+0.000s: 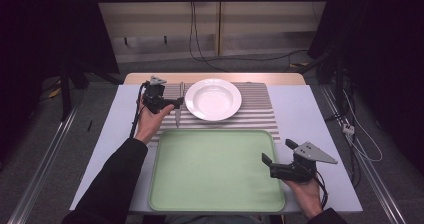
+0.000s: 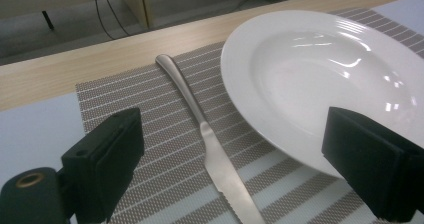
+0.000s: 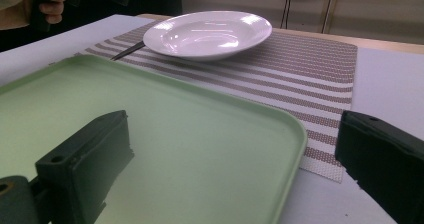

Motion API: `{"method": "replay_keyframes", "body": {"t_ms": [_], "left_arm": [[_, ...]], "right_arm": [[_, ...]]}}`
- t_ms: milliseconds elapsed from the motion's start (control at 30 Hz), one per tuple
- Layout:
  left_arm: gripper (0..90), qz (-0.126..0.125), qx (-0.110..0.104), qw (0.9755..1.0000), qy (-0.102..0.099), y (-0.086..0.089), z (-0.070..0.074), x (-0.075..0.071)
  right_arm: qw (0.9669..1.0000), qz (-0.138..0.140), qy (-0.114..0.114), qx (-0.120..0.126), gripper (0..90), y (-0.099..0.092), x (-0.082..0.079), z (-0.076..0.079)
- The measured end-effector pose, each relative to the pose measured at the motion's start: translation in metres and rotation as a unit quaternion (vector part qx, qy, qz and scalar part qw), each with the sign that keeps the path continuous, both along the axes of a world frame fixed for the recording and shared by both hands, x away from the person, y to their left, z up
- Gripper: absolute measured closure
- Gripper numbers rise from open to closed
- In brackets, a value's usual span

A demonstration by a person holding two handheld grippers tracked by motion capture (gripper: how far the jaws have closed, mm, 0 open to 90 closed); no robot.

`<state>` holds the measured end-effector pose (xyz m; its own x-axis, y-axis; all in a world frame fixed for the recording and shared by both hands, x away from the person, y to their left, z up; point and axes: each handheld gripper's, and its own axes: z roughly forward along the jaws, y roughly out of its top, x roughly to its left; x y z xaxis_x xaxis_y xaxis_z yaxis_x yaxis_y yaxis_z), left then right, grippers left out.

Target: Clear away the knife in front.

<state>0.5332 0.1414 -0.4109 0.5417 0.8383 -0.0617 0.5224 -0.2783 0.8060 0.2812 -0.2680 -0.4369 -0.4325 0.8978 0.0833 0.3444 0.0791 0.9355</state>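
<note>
The green tray (image 1: 215, 169) fills the lower centre of the high view, with the striped placemat (image 1: 260, 109) above it. On the mat sits the white plate (image 1: 213, 99) (a deep one). The left gripper (image 1: 175, 103) reaches in at upper left, jaws spread, straddling the knife (image 2: 215, 154) just beside the plate's rim. The right gripper (image 1: 277, 156) hovers at lower right, jaws spread, holding nothing, at the tray's edge.

The plate (image 2: 320, 79) crowds the knife (image 2: 210, 149) on one side; its other side lies open.
</note>
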Motion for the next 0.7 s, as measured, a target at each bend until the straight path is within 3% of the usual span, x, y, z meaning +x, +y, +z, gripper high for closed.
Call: {"method": "replay_keyframes", "body": {"t_ms": [133,233,300,400,500,700], "left_arm": [[14.0,0.01,0.001,0.9997,0.022,-0.003,-0.006,0.013],[14.4,0.014,0.021,0.9994,0.025,-0.004,-0.012,0.021],[15.9,0.02,0.014,0.9993,0.028,-0.005,-0.015,0.027],[17.6,0.031,0.027,0.9987,0.03,-0.006,-0.017,0.036],[18.4,0.042,0.026,0.998,0.04,-0.008,-0.02,0.043],[26.0,0.043,0.037,0.9965,0.061,-0.014,-0.03,0.054]], "right_arm": [[1.0,-0.003,-0.001,0.003,1.4,0.0,0.0,0.0],[1.0,-0.004,0.0,0.002,1.4,0.0,0.0,0.0],[1.0,-0.004,0.0,0.001,1.4,0.0,0.0,0.0],[1.0,-0.004,0.0,0.001,1.4,-0.001,0.0,0.0],[1.0,-0.004,0.001,0.002,1.4,-0.001,0.001,0.0],[1.0,-0.003,0.001,0.002,1.4,0.0,0.001,0.0]]}}
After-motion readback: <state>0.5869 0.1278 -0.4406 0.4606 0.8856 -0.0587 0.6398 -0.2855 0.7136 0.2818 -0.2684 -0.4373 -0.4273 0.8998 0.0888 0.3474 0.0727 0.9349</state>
